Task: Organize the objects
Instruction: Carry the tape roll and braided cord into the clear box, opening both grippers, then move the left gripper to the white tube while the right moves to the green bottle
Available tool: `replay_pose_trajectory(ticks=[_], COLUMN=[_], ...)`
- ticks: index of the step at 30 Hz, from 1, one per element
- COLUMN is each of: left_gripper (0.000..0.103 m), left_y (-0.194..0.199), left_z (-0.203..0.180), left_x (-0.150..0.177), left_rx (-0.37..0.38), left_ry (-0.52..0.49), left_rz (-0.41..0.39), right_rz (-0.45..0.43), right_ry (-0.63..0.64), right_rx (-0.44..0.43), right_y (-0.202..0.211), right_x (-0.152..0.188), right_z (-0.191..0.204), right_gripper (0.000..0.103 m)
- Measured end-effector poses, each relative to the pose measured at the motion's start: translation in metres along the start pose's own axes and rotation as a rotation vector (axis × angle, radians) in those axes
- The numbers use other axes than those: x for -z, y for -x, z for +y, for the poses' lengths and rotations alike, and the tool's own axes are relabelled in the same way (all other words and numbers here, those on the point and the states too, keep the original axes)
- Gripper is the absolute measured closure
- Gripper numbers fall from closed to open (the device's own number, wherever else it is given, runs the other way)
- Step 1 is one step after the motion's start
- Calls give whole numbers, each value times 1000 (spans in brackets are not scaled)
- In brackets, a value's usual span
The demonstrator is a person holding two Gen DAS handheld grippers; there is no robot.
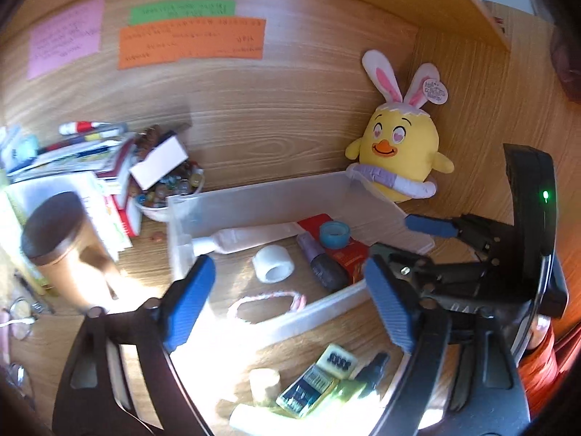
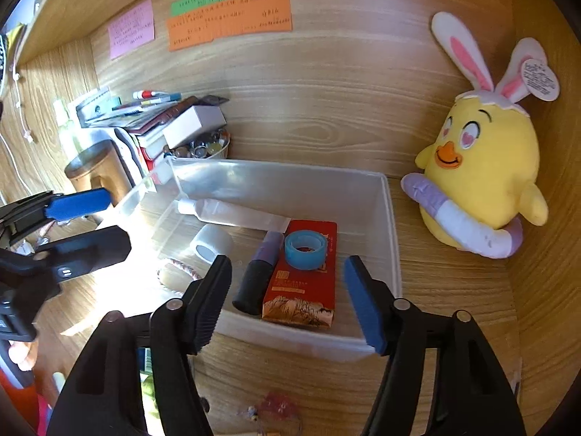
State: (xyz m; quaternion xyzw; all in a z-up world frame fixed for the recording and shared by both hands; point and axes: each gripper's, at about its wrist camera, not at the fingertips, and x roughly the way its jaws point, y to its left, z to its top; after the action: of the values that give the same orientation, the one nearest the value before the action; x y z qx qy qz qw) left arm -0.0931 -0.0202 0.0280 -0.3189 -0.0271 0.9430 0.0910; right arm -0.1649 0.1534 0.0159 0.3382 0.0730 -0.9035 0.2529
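Bin-filling update: I'm organizing desk clutter into the clear plastic storage bin (image 2: 394,225), which is sitting at twelve o'clock from both my grippers. My left gripper (image 1: 290,301) is standing wide with nothing between its blue pads, hanging over the bin's near-left corner. My right gripper (image 2: 287,298) is spread about halfway, also empty, hovering over the near rim.

Already lying inside: a white squeeze tube (image 2: 232,214), a white tape roll (image 2: 210,243), a purple-and-black marker-like stick (image 2: 259,272), a red flat box (image 2: 305,279) with a blue tape ring (image 2: 304,250) resting on it, and a pink-white braided loop (image 1: 267,303).

Next I'm probably going for the leftovers at six o'clock in the left view: a small cream cylinder (image 1: 265,381), a white-black little box (image 1: 337,361) and a green-yellow packet (image 1: 308,396). They're bunched together, so I'd be coming straight down on one item and pinching its narrow sides to avoid dragging the neighbours.

Around me: yellow chick plush with bunny ears (image 2: 483,185) at two o'clock beside the bin, brown lidded cup (image 1: 58,239) and a messy book stack (image 2: 145,123) at ten o'clock. The sun glare is washing out the bin's left side, so I'm judging depth carefully there.
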Motion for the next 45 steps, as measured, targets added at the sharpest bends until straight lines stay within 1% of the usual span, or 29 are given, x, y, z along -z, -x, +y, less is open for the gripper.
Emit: replay_pose_trajectory(ticks=[1,5,12,14,17,22,27,29,33,37,40,45], left_gripper=[12,10,10,10,10,10,10,9,9,9,9,9], left_y=[5,22,45,50,57,73,83,83,75,65,55,42], left_z=[1,7,22,25,27,25,17,13,-2,-12,-11,-5], left_x=[4,25,73,85,106,135,150,155,164,168,167,161], left_rx=[-9,-36,-72,-73,-73,-61,-19,-1,27,9,1,18], left_ry=[-3,-1,44,58,71,49,-5,-26,-99,-165,-171,-140], left_rz=[-3,16,93,114,150,185,206,213,235,246,256,255], right_rz=[-4,-7,10,11,12,26,48,50,63,73,81,102], right_ry=[-3,-4,-10,-3,5,19,26,19,2,-2,-5,0], right_rx=[1,1,-44,-52,-67,-87,-95,-99,-115,-120,-129,-143], right_y=[4,15,34,39,46,50,51,53,53,52,51,44], right_x=[2,12,38,45,56,71,82,84,86,87,88,88], right_z=[0,0,7,13,24,40,49,51,51,52,53,57], right_gripper=[36,35,31,30,26,24,24,24,22,22,22,22])
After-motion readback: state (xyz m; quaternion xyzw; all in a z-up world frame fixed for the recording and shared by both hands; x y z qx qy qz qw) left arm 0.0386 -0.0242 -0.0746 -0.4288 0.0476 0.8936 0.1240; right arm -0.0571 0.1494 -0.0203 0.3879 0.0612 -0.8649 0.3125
